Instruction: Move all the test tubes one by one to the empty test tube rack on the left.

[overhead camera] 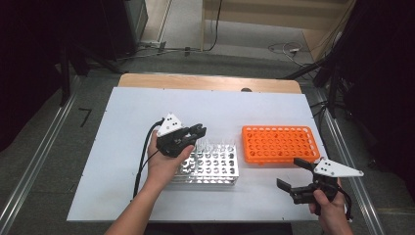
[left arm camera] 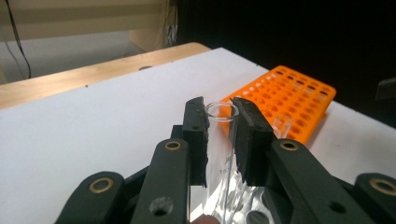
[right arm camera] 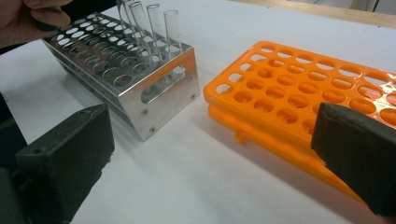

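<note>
**Tube gripped at the steel rack**

The left gripper pinches a glass tube standing in the steel rack. The right gripper waits spread wide near the orange rack. Next, probably: lift straight up, clear of neighbouring tubes.

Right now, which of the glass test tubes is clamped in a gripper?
The test tube between the left gripper jaws, above the metal rack. Its open rim stands level with the jaw tips, while the other tubes stand free in the rack.

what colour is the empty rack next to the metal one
Orange. The plastic rack shows best in the right gripper view, beside the metal rack.
</note>
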The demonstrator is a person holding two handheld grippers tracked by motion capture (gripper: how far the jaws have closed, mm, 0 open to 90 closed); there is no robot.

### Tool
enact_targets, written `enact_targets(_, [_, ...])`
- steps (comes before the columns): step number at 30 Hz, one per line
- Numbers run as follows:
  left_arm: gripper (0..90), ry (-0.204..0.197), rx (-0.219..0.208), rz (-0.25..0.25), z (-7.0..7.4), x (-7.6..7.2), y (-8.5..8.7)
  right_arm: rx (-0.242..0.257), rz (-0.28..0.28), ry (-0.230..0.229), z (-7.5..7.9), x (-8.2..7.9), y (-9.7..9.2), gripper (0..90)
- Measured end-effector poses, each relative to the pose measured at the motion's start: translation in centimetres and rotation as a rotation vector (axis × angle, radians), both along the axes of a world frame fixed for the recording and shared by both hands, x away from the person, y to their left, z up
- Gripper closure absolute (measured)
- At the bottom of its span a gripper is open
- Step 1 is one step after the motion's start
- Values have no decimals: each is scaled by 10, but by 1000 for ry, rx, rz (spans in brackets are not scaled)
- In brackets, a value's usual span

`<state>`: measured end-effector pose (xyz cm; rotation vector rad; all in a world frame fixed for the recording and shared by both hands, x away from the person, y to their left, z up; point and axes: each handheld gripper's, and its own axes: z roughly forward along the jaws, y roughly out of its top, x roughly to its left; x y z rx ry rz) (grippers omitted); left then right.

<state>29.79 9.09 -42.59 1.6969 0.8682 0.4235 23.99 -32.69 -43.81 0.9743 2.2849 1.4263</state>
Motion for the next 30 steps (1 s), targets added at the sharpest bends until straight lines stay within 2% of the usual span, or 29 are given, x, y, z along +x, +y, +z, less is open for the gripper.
enact_targets(5, [759,33,17,3,-5,-1,2,-4,2,2,0,0,0,0])
enact_targets(10, [758,43,70,-6,-5,-3,-2,0,7,-1,0,1,1,0])
enact_targets(12, [759,60,83,-2,-5,-3,-2,-4,5,0,0,1,2,0])
enact_targets(17, [757,72,89,-7,-5,-3,-2,-3,7,2,0,1,2,0])
enact_targets(23, [746,94,139,-36,-9,-3,-6,-5,7,5,0,1,2,0])
enact_targets(30, [717,118,160,-41,-10,-2,-9,-9,13,4,-1,1,4,0])
